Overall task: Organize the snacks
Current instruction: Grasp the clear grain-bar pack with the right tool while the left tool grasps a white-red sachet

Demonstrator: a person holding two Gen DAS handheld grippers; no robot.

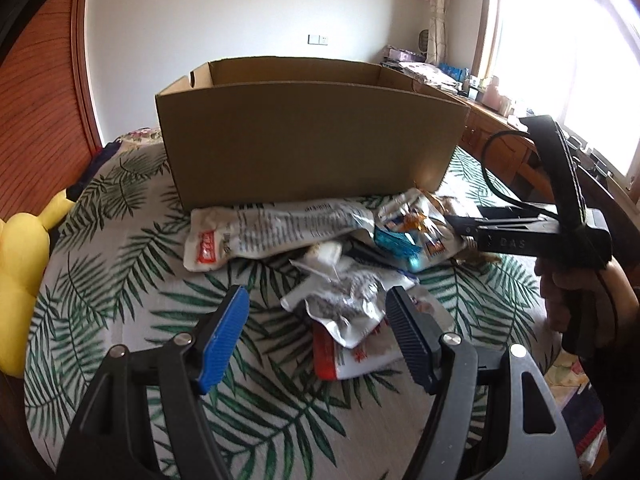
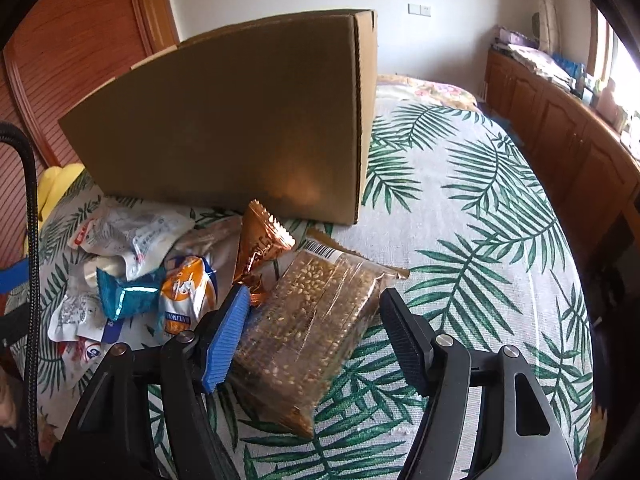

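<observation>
Lying crumpled, snack packets (image 1: pixel 320 264), beside brown cardboard box (image 1: pixel 308 140)

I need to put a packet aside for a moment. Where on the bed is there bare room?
Bare bedspread lies to the right of the box and the seed bar pack, out to the bed's edge. Another bare patch lies between the pile and the yellow plush. It is crowded right in front of the box.

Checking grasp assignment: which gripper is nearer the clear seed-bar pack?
Right. The right gripper straddles the seed-bar pack; the left gripper is over the white wrappers, off to its side.
</observation>
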